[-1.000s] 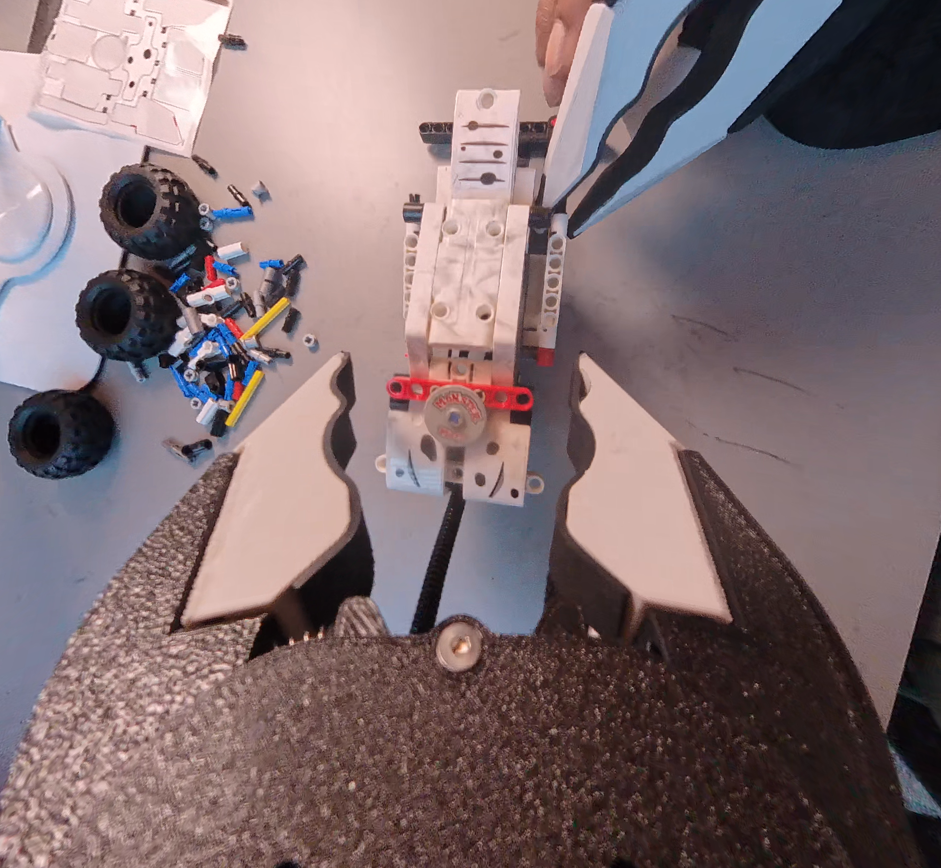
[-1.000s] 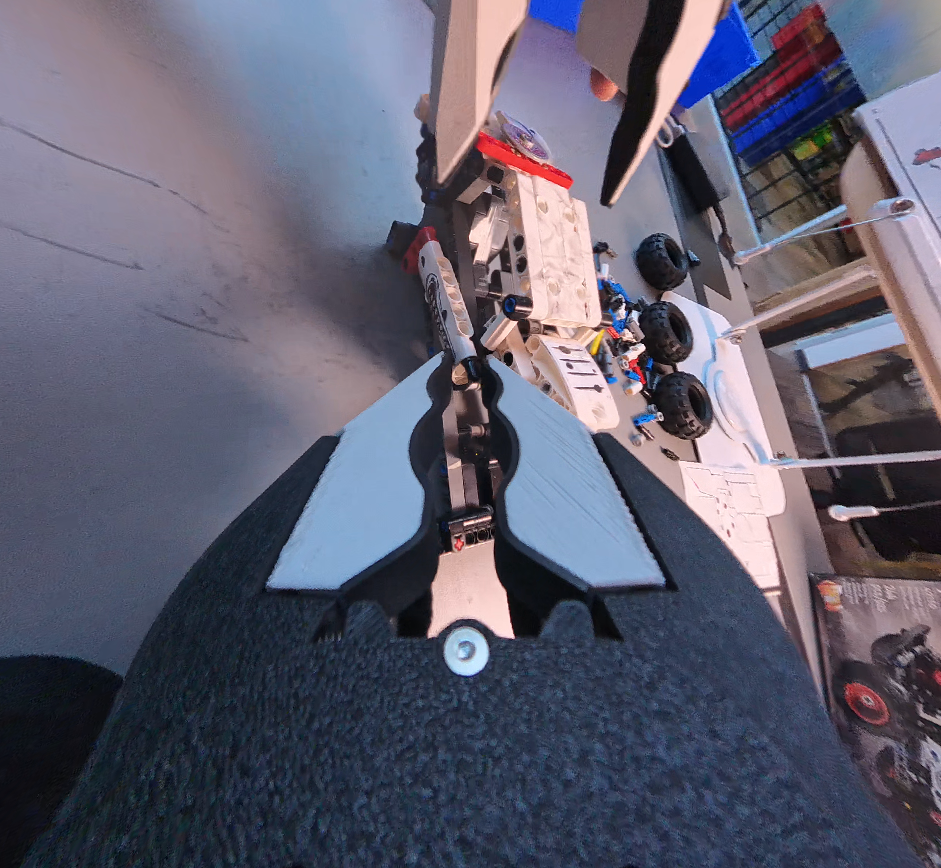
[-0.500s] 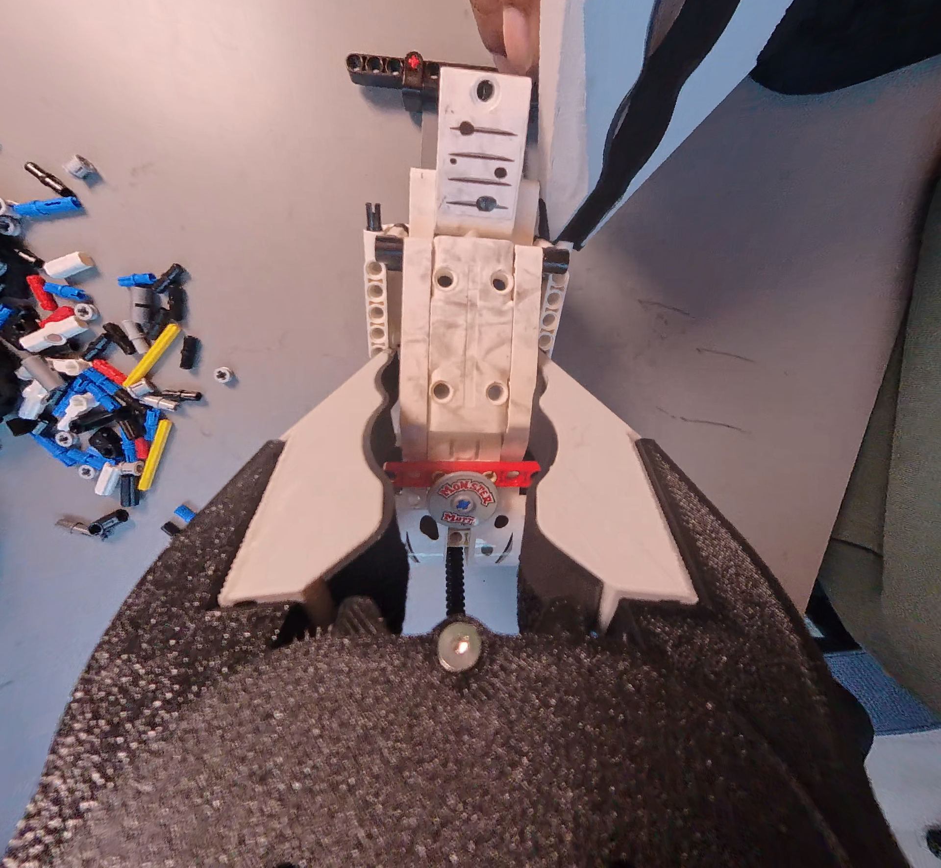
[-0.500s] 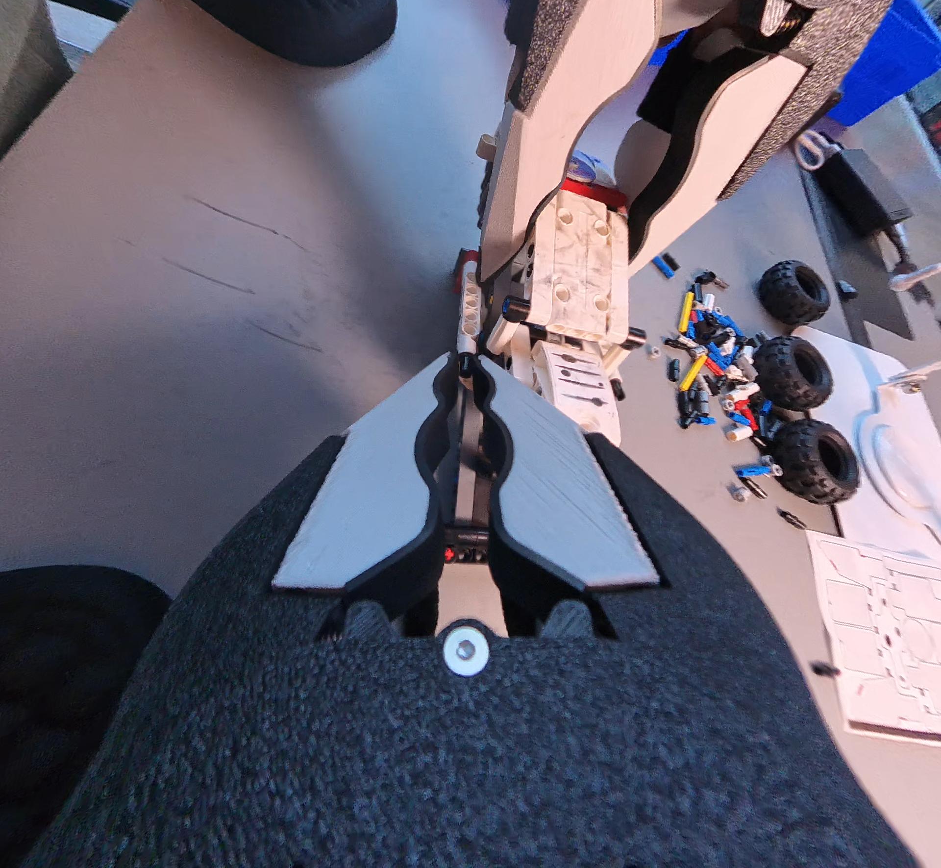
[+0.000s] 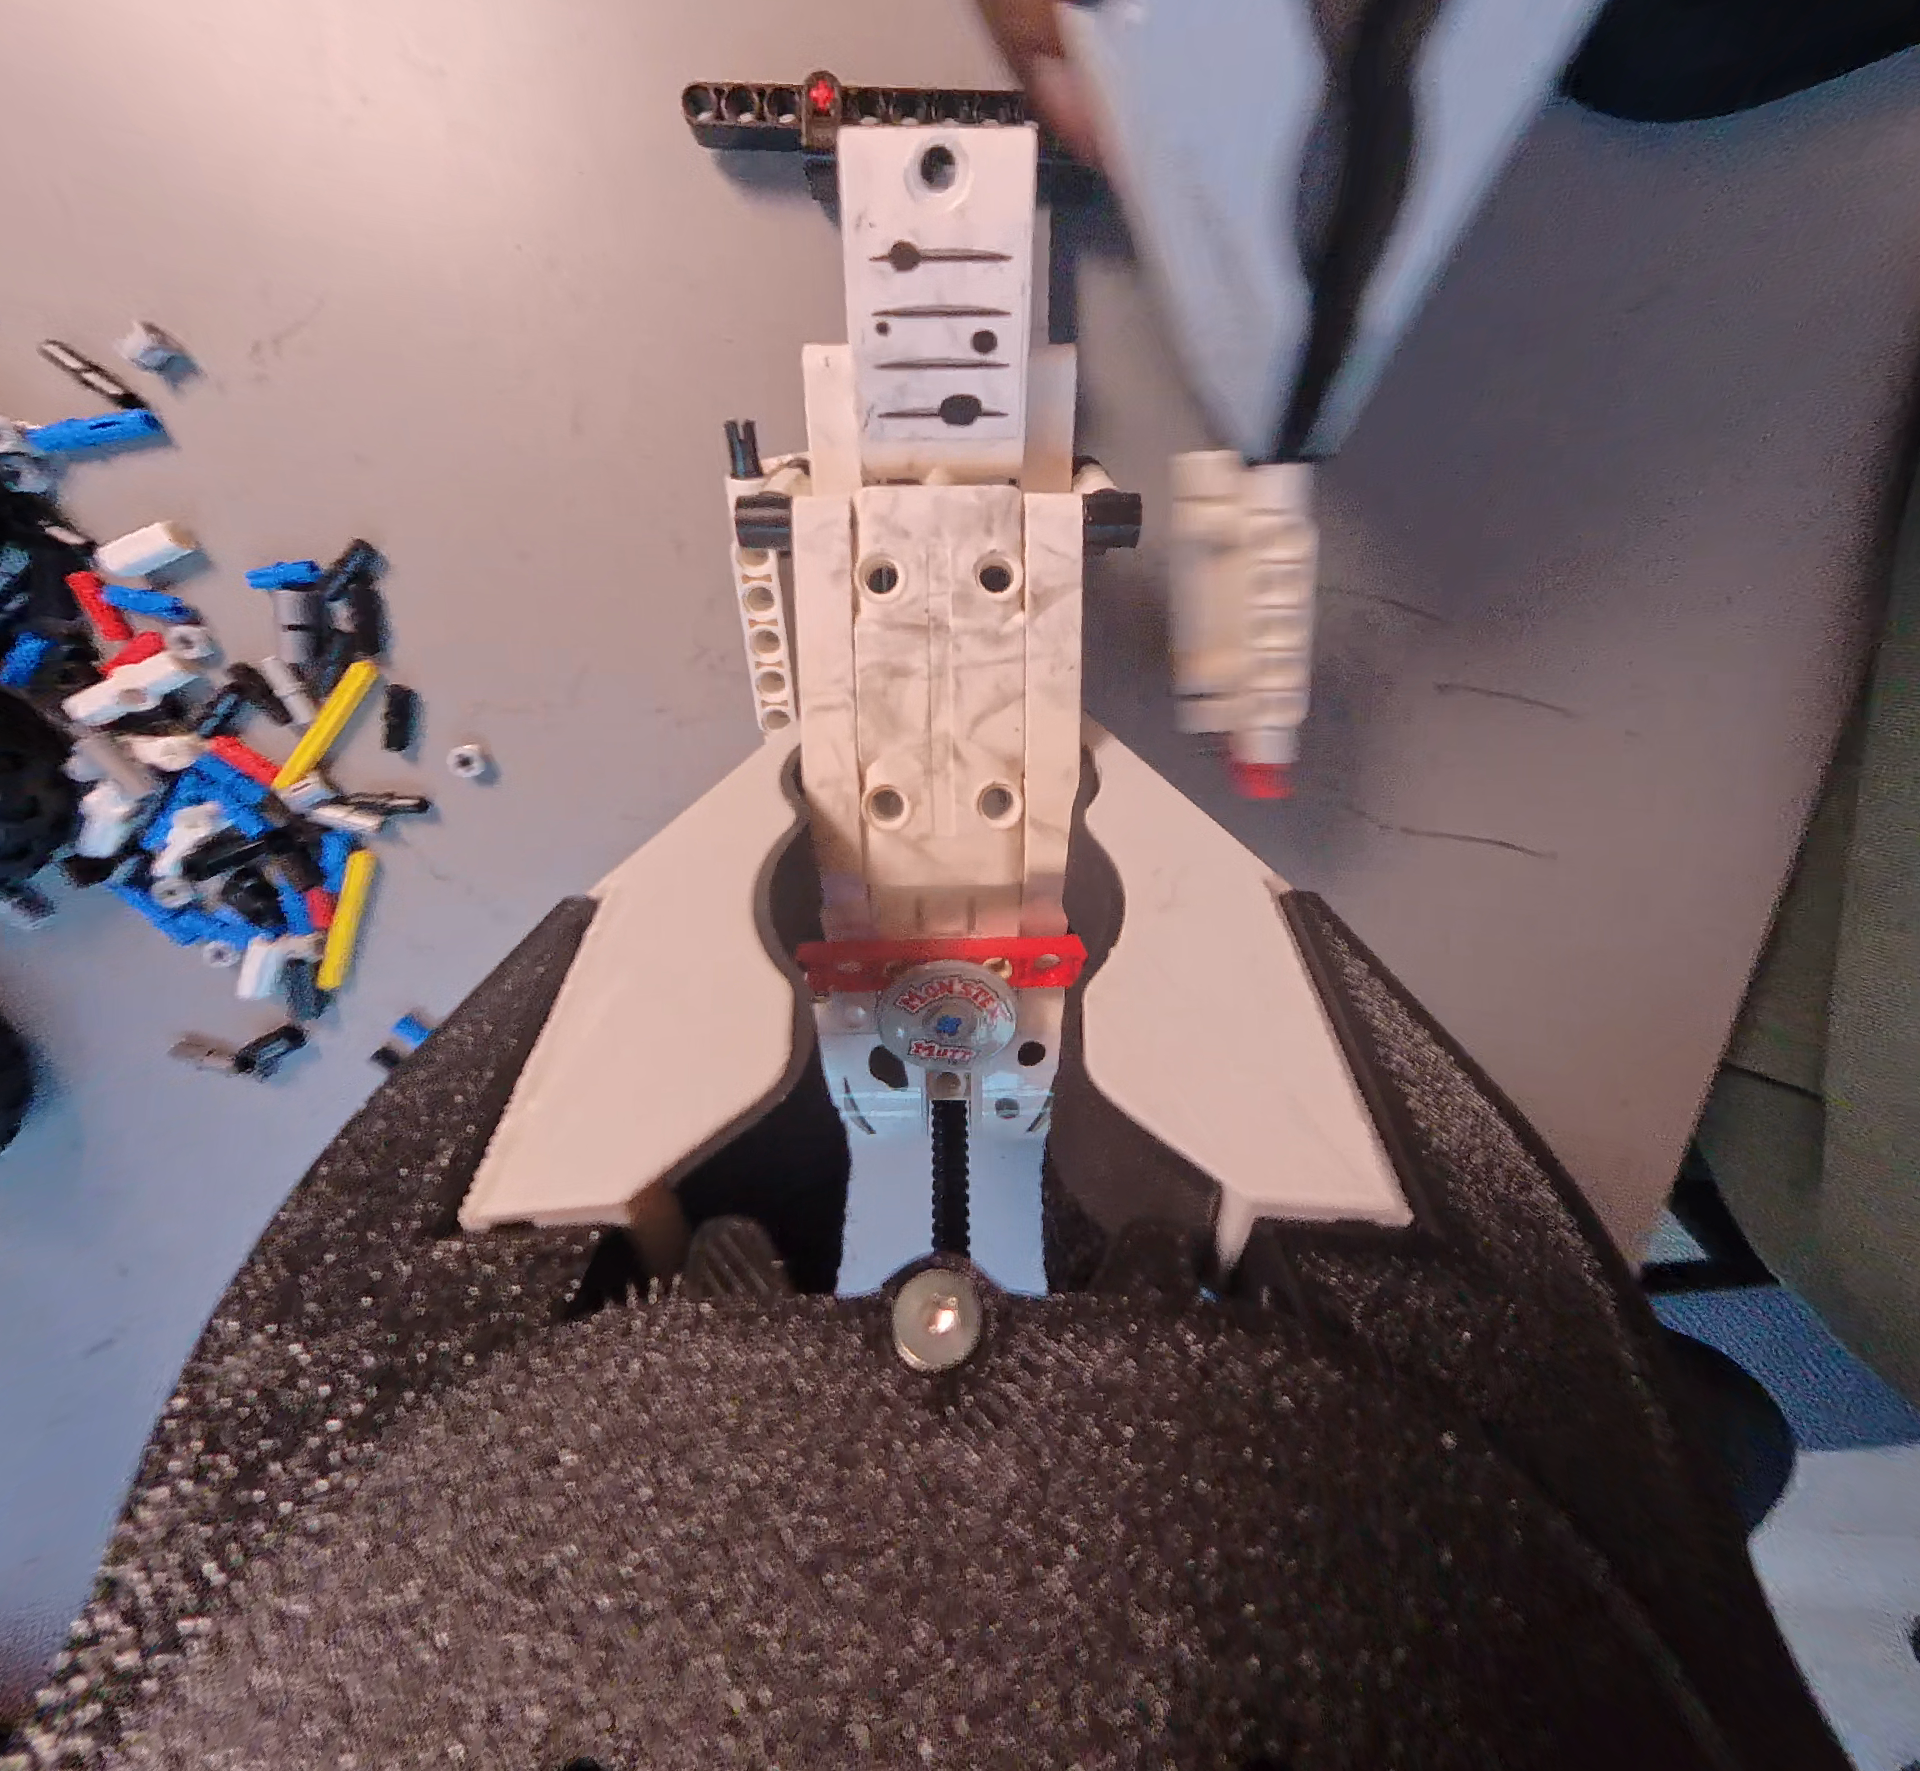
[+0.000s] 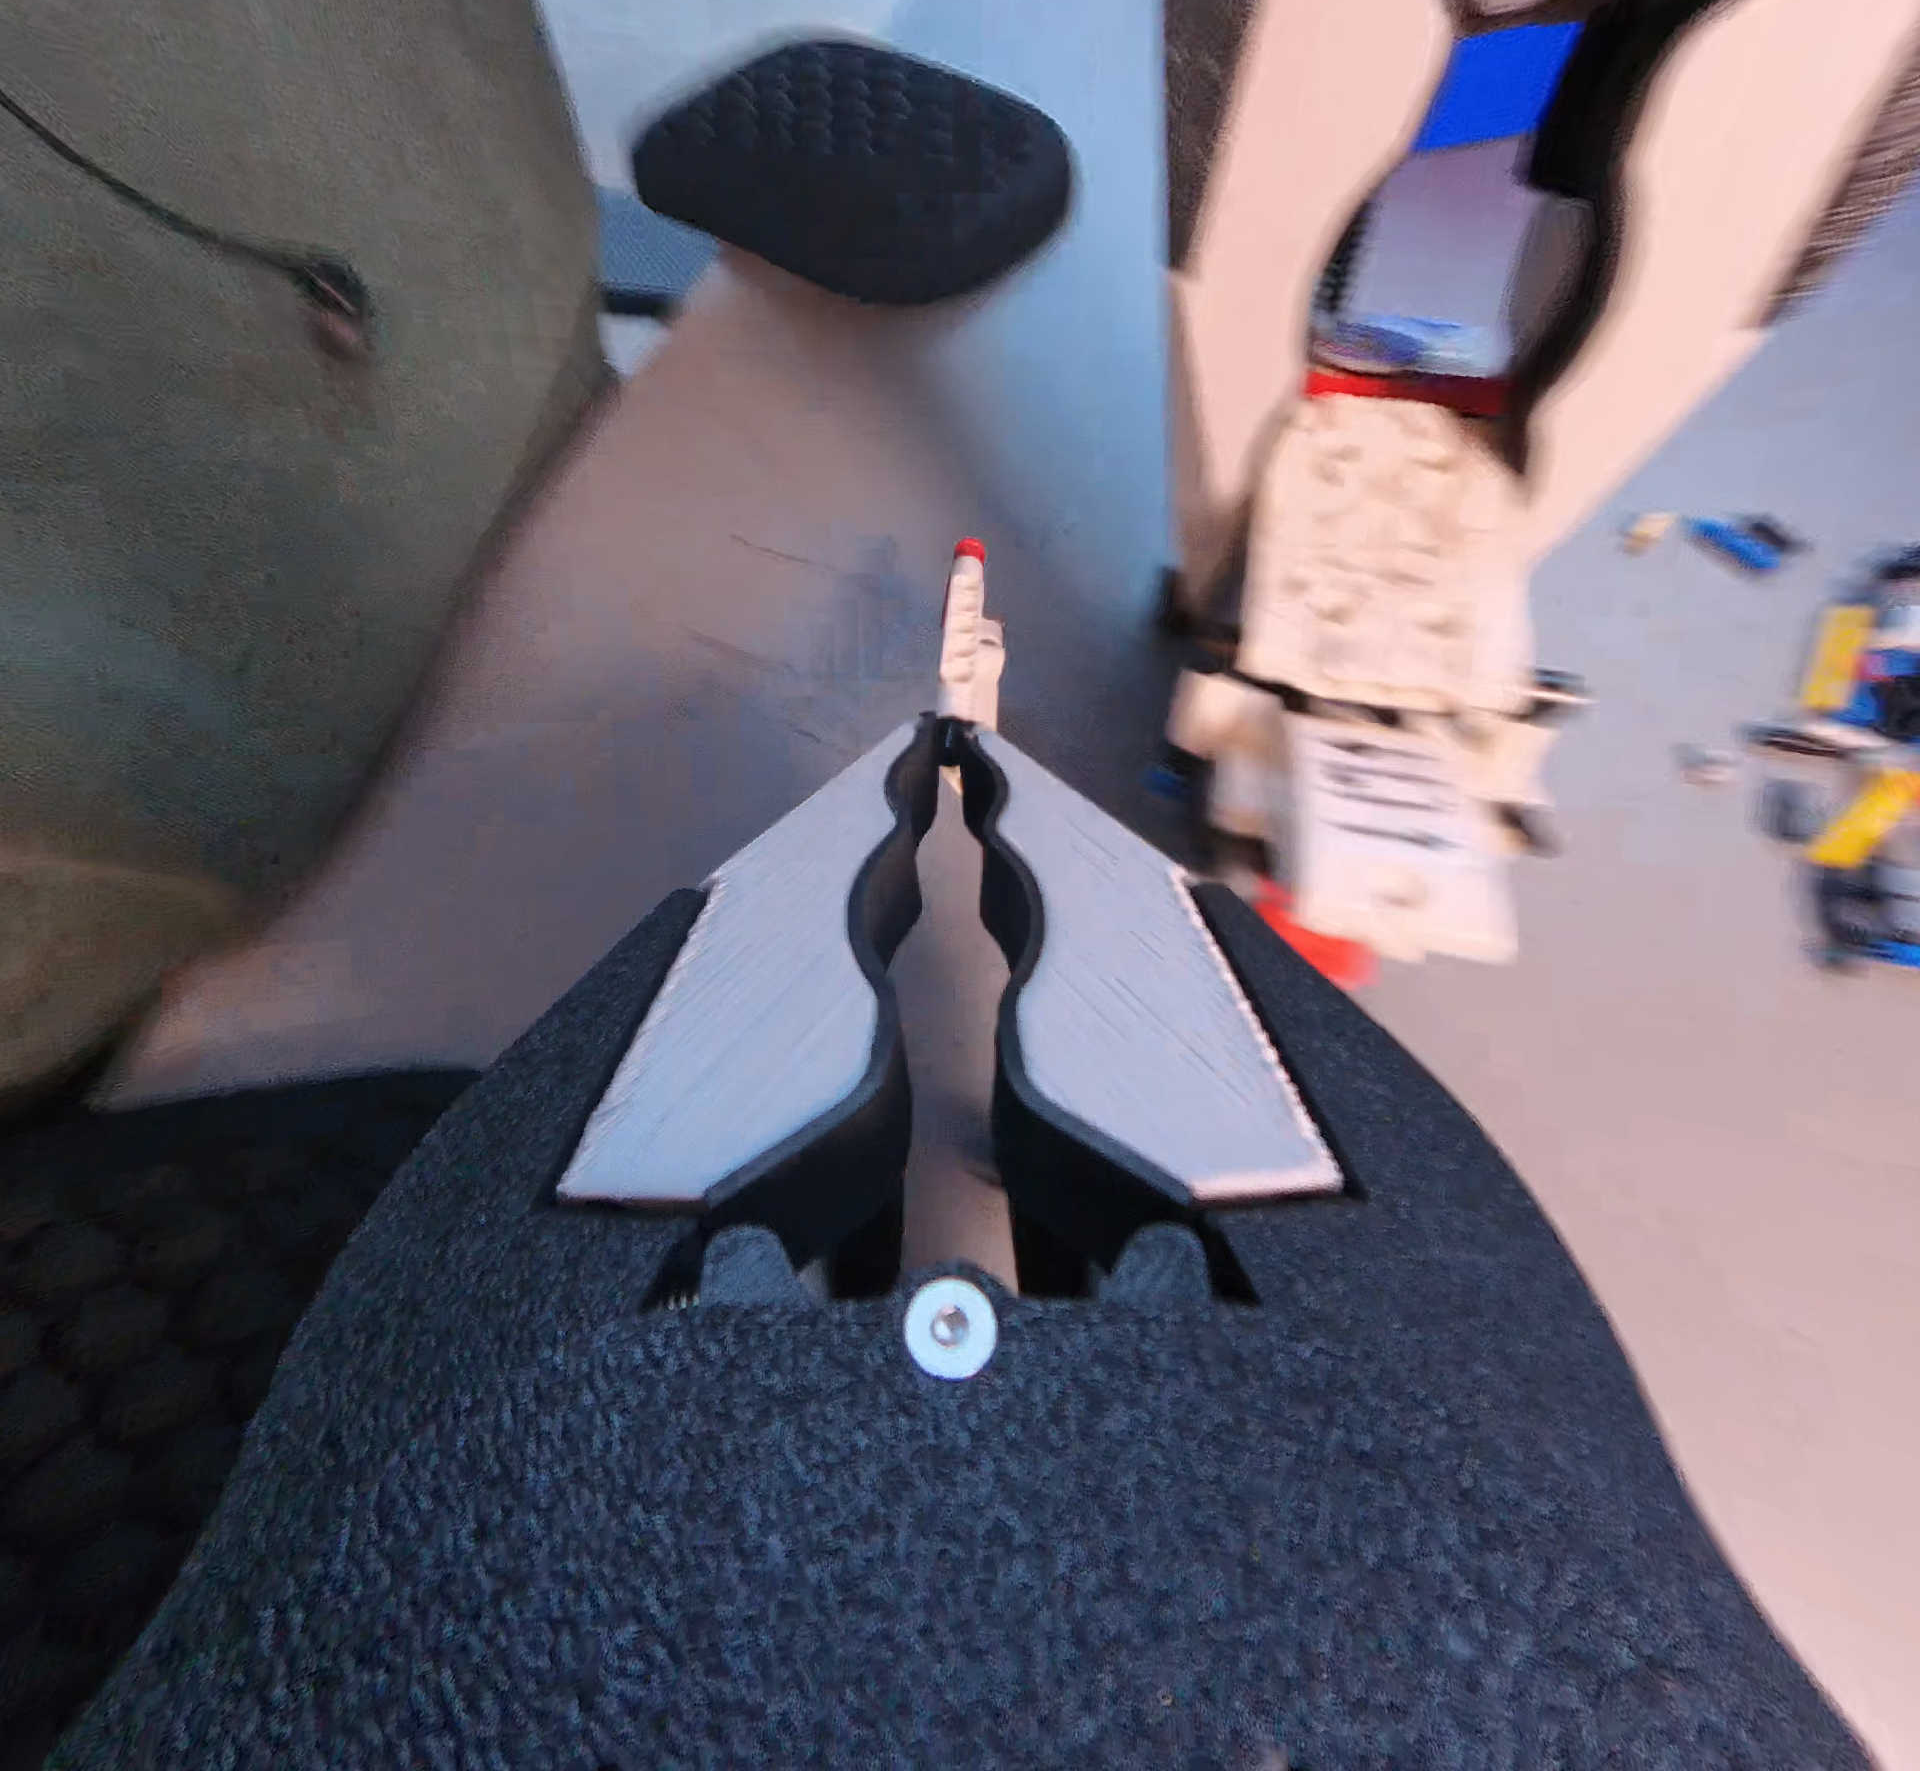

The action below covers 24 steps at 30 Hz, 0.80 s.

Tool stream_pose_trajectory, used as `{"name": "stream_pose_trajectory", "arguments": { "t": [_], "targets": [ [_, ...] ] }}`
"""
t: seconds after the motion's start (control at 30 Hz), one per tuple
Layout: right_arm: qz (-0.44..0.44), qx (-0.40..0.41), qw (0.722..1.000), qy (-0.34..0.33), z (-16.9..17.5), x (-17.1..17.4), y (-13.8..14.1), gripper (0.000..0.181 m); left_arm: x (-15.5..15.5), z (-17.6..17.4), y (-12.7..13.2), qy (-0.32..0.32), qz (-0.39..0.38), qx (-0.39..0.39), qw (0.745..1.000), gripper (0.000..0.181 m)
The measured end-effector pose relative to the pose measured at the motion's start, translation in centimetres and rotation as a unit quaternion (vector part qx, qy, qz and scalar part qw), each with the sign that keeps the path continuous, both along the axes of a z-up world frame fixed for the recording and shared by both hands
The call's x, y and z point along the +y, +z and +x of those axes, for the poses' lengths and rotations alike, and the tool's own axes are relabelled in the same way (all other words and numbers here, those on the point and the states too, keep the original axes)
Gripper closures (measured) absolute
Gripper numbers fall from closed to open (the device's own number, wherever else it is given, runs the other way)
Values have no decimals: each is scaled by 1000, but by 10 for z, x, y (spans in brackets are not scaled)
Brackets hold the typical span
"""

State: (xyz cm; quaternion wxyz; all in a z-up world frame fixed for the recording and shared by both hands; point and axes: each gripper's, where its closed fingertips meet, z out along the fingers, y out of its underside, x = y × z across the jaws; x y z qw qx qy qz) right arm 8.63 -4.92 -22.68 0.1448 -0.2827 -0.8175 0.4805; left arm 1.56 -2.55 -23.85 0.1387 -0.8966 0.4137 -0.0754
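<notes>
Writing in view: one lettered badge only.
Round silver badge (image 5: 943, 1023) with red lettering arched above and below a small blue mark; it sits just under the red beam (image 5: 940, 960) at the near end of the white brick model (image 5: 940, 682). The white panel (image 5: 940, 308) at the far end carries black printed strokes and dots, no letters. Right wrist view is too blurred to read.
</notes>
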Motion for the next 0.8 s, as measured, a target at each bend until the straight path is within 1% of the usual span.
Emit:
{"name": "stream_pose_trajectory", "arguments": {
  "t": [0.03,0.07,0.1,0.13,0.2,0.23,0.37,0.53,0.57,0.67,0.73,0.8],
  "targets": [
    [-39,-22,999,28,9,-20,2,179,7,-8,0,13,16,22,1000,137],
    [18,-7,999,25,8,-26,-11,179,9,-12,0,22,15,23,999,137],
    [92,31,995,17,5,-23,-20,178,7,-13,0,18,13,20,1000,137],
    [94,54,994,8,4,-24,-10,179,6,-12,0,14,17,24,999,137],
    [62,70,996,-2,6,-23,14,179,6,-12,0,13,17,25,999,137],
    [68,76,995,-10,7,-18,18,178,6,-12,0,15,15,21,1000,137],
    [70,91,993,-40,8,-10,18,178,7,-12,0,12,14,17,1000,136],
    [92,135,984,-67,11,-13,16,178,8,-14,-1,12,41,22,999,133],
    [94,143,983,-72,11,-14,17,178,7,-12,0,13,43,15,999,129],
    [92,152,981,-83,13,-16,18,178,4,-11,11,18,58,-2,998,121],
    [91,158,979,-89,14,-17,19,178,2,-11,22,22,79,-7,997,120],
    [97,167,977,-95,15,-17,21,178,-2,-10,38,26,113,-24,993,120]
  ]
}}
